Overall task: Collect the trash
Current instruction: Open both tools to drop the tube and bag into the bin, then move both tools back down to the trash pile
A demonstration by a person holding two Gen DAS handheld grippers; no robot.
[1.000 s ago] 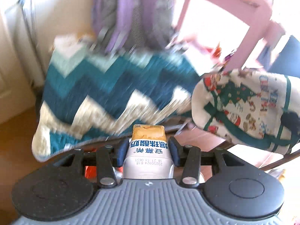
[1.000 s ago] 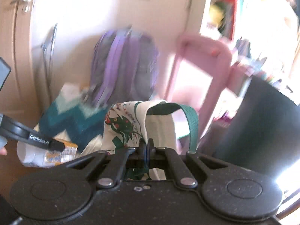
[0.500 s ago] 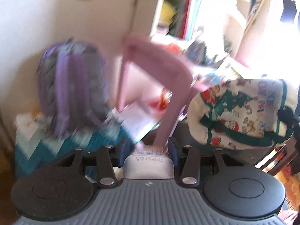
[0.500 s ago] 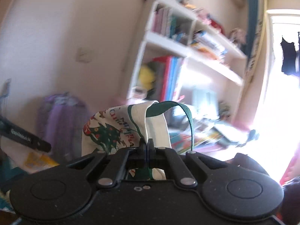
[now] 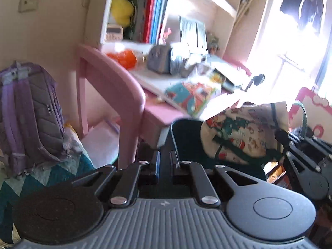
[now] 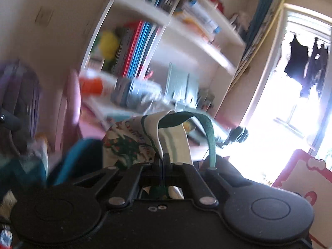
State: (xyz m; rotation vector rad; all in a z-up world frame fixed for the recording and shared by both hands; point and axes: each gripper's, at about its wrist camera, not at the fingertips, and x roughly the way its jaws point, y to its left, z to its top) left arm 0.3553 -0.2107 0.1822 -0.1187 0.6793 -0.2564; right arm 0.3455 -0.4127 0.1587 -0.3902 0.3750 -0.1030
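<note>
My right gripper (image 6: 163,161) is shut on the rim of a white tote bag (image 6: 132,143) with a Christmas print and a green handle (image 6: 207,130). The same bag (image 5: 238,132) hangs at the right of the left wrist view, with the right gripper's body (image 5: 307,166) behind it. My left gripper (image 5: 165,161) has its jaws nearly together with a narrow gap and nothing between them. The drink carton it held does not show in either view.
A pink desk (image 5: 116,78) holds books, pouches and papers (image 5: 193,95) under a white bookshelf (image 5: 166,10). A purple backpack (image 5: 29,116) leans on a teal zigzag blanket (image 5: 51,174). A dark chair back (image 5: 186,139) stands ahead. A bright window (image 5: 300,41) is at right.
The carton that my left gripper held is gone from its jaws, which have closed to a narrow gap. Both grippers have swung up and right, from the blanket toward the desk and shelf.
</note>
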